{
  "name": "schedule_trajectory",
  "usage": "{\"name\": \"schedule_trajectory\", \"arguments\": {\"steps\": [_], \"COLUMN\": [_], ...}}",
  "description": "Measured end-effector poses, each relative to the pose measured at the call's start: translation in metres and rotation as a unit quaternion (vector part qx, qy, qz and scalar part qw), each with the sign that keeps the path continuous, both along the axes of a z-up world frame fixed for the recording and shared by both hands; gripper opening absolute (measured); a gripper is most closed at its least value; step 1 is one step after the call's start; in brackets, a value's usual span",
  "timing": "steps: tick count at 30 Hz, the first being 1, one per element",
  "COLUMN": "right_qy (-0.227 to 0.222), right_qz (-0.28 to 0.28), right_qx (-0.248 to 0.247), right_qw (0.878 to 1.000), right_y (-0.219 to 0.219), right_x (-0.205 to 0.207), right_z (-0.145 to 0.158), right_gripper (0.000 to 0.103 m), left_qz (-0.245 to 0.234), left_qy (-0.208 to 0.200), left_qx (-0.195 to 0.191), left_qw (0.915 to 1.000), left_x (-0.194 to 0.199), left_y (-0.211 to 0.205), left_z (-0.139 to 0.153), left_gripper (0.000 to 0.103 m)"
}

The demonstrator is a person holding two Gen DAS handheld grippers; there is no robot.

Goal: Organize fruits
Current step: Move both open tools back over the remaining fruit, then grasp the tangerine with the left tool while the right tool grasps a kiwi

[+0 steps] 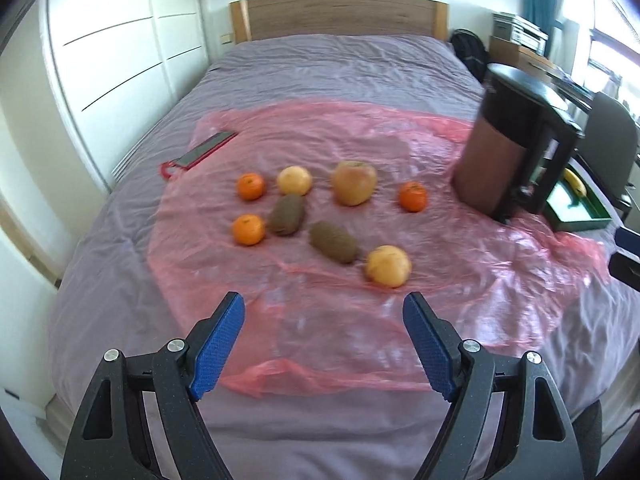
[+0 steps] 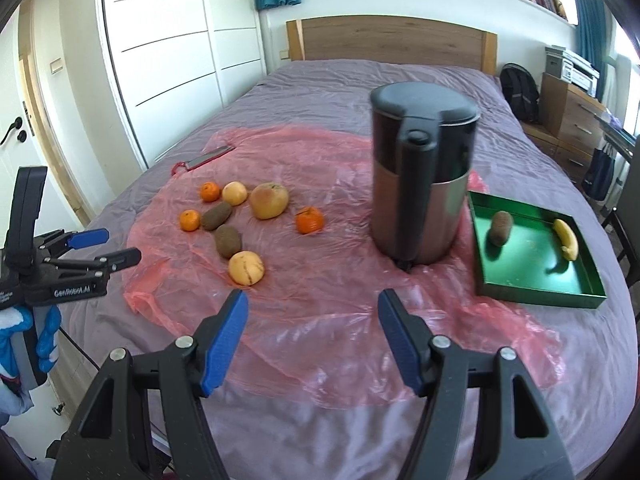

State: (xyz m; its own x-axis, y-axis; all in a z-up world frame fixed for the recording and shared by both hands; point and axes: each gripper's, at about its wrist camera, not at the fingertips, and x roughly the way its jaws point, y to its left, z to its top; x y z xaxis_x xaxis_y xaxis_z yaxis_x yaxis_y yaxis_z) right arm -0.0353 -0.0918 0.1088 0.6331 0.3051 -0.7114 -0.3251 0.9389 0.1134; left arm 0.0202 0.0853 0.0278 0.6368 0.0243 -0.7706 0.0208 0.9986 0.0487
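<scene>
Left wrist: I'm holding the left gripper (image 1: 323, 312) wide open and empty above the pink sheet (image 1: 460, 248), facing the loose fruits (image 1: 354, 182).

Right wrist: my right gripper (image 2: 313, 310) is gaping too, gripping nothing; the tray (image 2: 536, 292), right of the kettle (image 2: 420, 176), is holding a kiwi (image 2: 501, 227) and a banana (image 2: 566, 237).

Left claw (image 1: 323, 308) spread, fruits (image 1: 354, 182) on pink sheet (image 1: 440, 280), possibly plastic

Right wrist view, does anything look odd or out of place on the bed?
Yes: a kettle stands on the pink plastic sheet between the loose fruit and the green tray, and the nearest yellow fruit shows a dark split.
</scene>
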Motion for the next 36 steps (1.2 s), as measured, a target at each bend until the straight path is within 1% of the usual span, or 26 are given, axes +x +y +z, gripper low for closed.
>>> {"name": "schedule_trajectory", "arguments": {"steps": [7,11,16,23,30,36], "right_qy": [0.021,0.032,0.051,0.080,0.104,0.108], "right_qz": [0.032,0.049,0.067,0.084,0.092,0.099], "right_qx": [-0.008,-0.014,-0.018,-0.018,-0.015,-0.011], "right_qw": [0.999,0.998,0.996,0.993,0.990,0.989], "right_y": [0.043,0.067,0.093,0.119,0.137,0.148], "right_x": [0.011,0.019,0.033,0.063,0.093,0.119], "right_z": [-0.019,-0.033,-0.051,-0.081,-0.109,-0.121], "right_gripper": [0.072,0.072,0.072,0.072,0.072,0.072], "left_qz": [0.068,0.099,0.117,0.101,0.068,0.062], "left_qy": [0.015,0.023,0.033,0.045,0.070,0.084], "left_qx": [-0.010,-0.021,-0.027,-0.024,-0.021,-0.018], "left_qw": [0.9975,0.9946,0.9922,0.9936,0.9950,0.9944], "left_x": [0.011,0.020,0.040,0.079,0.128,0.155], "left_y": [0.064,0.089,0.110,0.125,0.122,0.118], "left_z": [-0.028,-0.041,-0.057,-0.076,-0.099,-0.117], "left_gripper": [0.077,0.077,0.077,0.077,0.077,0.077]}}
